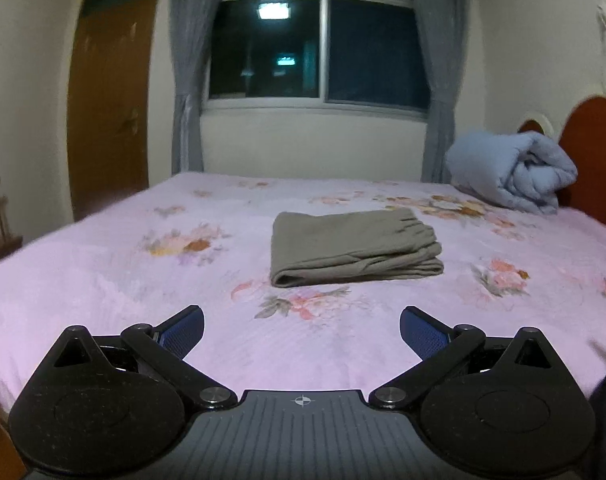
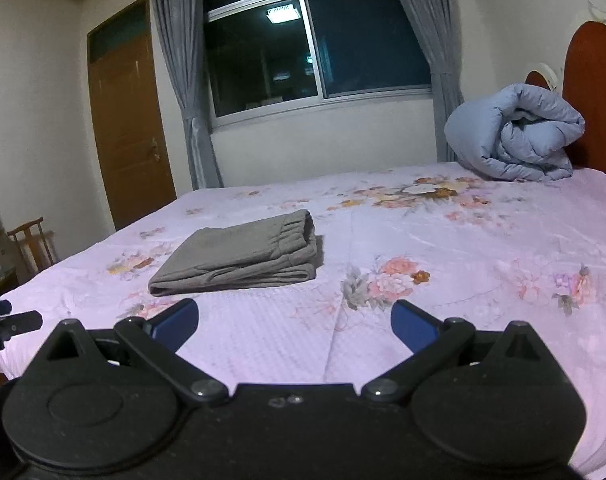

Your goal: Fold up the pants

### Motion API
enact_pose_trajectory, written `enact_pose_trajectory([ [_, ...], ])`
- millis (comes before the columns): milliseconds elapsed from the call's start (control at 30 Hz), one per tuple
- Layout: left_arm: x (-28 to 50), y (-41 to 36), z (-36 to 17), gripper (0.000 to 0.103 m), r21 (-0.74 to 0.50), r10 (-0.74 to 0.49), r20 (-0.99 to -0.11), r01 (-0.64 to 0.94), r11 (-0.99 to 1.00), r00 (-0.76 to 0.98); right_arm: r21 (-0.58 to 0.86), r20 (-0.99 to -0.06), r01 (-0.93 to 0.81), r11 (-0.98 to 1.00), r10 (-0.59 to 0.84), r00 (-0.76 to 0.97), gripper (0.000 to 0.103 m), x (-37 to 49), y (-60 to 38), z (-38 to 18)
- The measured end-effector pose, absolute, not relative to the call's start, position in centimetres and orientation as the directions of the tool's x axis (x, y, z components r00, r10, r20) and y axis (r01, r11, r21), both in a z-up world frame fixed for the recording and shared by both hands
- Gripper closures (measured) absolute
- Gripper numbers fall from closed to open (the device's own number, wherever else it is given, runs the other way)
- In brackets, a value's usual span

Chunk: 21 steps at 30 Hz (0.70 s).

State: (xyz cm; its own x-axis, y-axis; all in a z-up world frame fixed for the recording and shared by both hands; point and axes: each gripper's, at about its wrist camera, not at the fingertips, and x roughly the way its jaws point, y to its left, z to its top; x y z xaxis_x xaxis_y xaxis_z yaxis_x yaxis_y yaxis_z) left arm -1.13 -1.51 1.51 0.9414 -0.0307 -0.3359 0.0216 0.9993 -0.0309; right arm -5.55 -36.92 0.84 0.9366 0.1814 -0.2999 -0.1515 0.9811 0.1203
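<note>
Both the left tool (image 1: pixel 302 330) and right tool (image 2: pixel 295 322) gape wide, empty, short of the folded grey-brown cloth pants (image 1: pixel 353 246) on the pink floral bed (image 1: pixel 103 272).

The pants (image 1: pixel 355 248) are grey-brown, of a soft, slightly creased cloth, and already folded into a flat, roughly rectangular stack of several layers. They lie on the bed (image 1: pixel 103 280), on its pink flowered cover, about midway across it. The gathered elastic waistband (image 2: pixel 303 226) sits at the right end of the stack, on top, and the layered edges show along the near and right sides. The left end is a smooth, rounded fold. Nothing touches the stack.
</note>
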Motion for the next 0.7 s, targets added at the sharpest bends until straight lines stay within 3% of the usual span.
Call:
enact_pose_trajectory([
  [300,-0.9,-1.1,0.9,0.000,-0.040,-0.027,-0.339,0.014,0.999,0.940,0.043,-0.317,-0.177,0.983,0.181,0.931,0.006,-5.8,-35.3,0.5],
  [700,-0.8,-1.3,1.0,0.000,-0.037,-0.030,-0.337,0.018,0.999,0.941,0.049,-0.319,-0.173,0.984,0.180,0.931,0.006,-5.9,-35.1,0.4],
])
